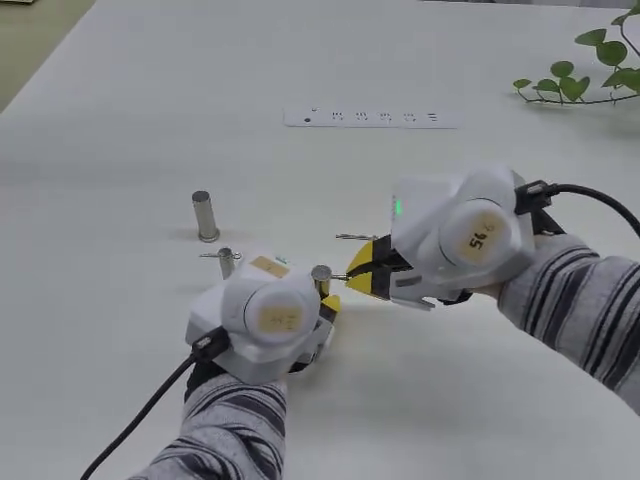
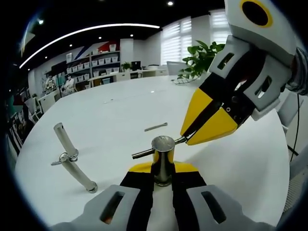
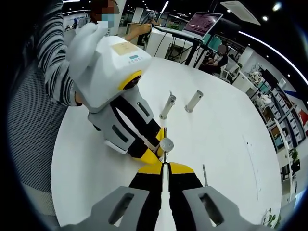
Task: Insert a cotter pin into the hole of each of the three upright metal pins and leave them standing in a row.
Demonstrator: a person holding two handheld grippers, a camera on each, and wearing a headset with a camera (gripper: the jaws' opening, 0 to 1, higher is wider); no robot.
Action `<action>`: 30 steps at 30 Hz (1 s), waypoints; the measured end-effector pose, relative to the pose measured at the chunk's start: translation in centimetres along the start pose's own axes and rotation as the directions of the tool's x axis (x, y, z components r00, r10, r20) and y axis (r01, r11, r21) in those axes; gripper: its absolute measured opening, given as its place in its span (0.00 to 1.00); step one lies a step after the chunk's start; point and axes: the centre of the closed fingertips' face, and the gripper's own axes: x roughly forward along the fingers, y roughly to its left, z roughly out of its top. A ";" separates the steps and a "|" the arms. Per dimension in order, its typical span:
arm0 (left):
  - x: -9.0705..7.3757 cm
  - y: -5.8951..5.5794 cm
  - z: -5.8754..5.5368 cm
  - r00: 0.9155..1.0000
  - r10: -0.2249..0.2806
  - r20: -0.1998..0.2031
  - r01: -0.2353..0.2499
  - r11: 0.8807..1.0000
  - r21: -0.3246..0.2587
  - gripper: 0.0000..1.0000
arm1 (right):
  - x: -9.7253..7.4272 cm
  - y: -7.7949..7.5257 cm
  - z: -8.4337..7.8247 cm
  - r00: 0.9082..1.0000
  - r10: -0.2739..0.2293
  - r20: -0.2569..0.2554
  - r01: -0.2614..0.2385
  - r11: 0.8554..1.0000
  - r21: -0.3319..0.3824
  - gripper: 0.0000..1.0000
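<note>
left tongs (image 2: 163, 169) clamped on the metal pin (image 2: 162, 150), right tongs (image 3: 164, 166) pinching the cotter pin (image 2: 142, 153), we push straight through (level, without tipping it).

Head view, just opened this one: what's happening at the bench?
Cotter pins are being fitted into metal pins. The left tool grips an upright metal pin, and the right tool holds a cotter pin that passes through its hole. Beyond, a second pin already carries a cotter pin, a third pin stands bare, and a spare cotter pin lies on the white table.
</note>
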 end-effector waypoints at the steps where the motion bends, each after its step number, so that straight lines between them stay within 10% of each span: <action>1: 0.0 0.0 0.0 1.000 0.000 0.000 0.000 1.000 -0.001 0.10 | 0.0 0.0 0.1 1.000 -0.001 0.002 0.001 1.000 0.000 0.00; 18: 0.1 0.0 -0.1 1.000 0.003 0.005 -0.003 1.000 0.001 0.10 | 0.3 -0.2 0.7 0.998 -0.044 0.040 0.039 0.993 0.113 0.03; 27: 0.2 0.1 0.0 1.000 -0.004 0.009 0.004 1.000 0.006 0.10 | -1.7 -1.5 -1.5 0.981 -0.186 0.055 0.143 0.884 0.444 0.24; 30: 0.3 0.3 0.1 1.000 -0.001 0.007 0.001 1.000 0.009 0.10 | -2.5 -1.5 -2.3 0.971 -0.229 0.064 0.155 0.813 0.561 0.28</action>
